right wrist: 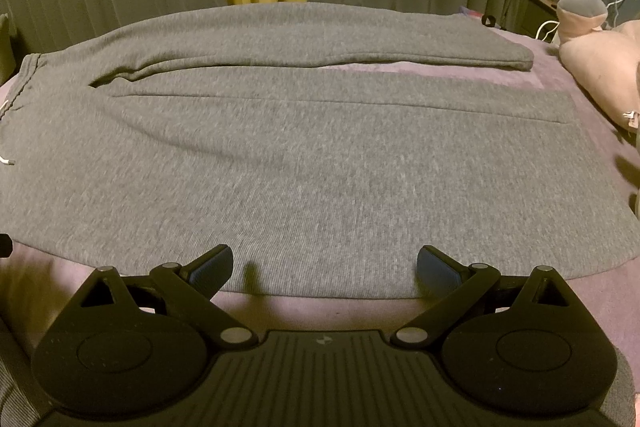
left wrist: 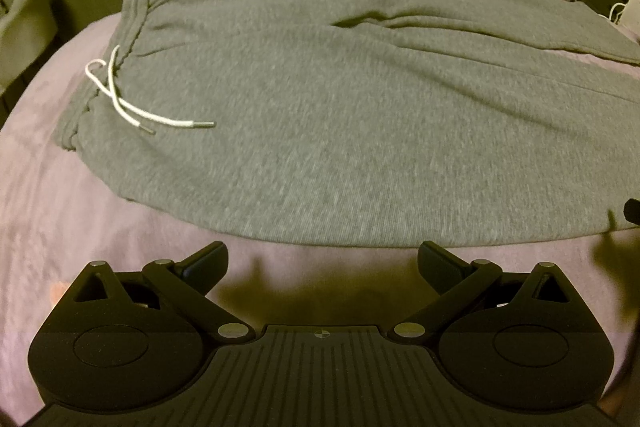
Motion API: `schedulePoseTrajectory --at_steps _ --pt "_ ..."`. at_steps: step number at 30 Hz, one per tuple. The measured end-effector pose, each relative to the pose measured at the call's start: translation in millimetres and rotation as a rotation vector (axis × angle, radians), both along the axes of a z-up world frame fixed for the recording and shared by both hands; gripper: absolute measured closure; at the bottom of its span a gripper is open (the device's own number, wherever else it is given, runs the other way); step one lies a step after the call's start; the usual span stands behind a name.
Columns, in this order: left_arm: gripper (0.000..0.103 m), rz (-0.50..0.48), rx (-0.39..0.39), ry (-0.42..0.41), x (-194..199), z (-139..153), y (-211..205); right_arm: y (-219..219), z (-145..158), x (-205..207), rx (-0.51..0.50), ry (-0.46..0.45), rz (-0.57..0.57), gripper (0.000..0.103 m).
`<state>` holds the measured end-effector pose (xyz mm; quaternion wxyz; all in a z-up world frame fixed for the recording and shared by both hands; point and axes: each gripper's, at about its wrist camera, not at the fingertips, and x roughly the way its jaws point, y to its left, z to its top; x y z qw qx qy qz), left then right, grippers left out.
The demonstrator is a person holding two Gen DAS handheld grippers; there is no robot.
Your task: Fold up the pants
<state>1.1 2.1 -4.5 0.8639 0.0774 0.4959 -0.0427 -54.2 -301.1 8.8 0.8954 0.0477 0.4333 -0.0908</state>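
The grey pants (left wrist: pixel 320 115) are lying spread flat on the bed (left wrist: pixel 80 211), which is covered by a mauve sheet. Their long axis is running crosswise to both grippers: the waistband (left wrist: pixel 100 67) with its white drawstring (left wrist: pixel 132 99) is lying toward the left, and the leg cuffs (right wrist: pixel 516 61) are lying toward the right, near a pale pillow (right wrist: pixel 600 67). The left gripper (left wrist: pixel 322 259) is being held with its jaws spread wide and empty, just short of the near side edge of the pants, closer to the waistband end. The right gripper (right wrist: pixel 325 265) is likewise spread and holding nothing, its fingertips being poised right at the near edge of the near leg, so it is judged the better placed for the cuff end. A lengthwise fold, near leg carried over the far leg, is probably being prepared.
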Motion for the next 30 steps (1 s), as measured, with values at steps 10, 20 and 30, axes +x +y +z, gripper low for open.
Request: schedulePoseTrajectory --at_steps 10,20,30 --pt "0.000 0.001 -0.002 0.003 1.1 -0.6 0.3 0.4 -1.5 -1.6 0.001 0.008 0.001 0.004" --pt "0.000 0.003 -0.008 0.009 1.8 -2.3 0.4 0.0 -3.4 -0.1 0.000 0.011 0.001 0.004" --pt "0.000 0.006 -0.016 0.015 3.2 -2.0 1.7 0.2 -4.9 -0.6 0.001 0.013 0.002 0.004"
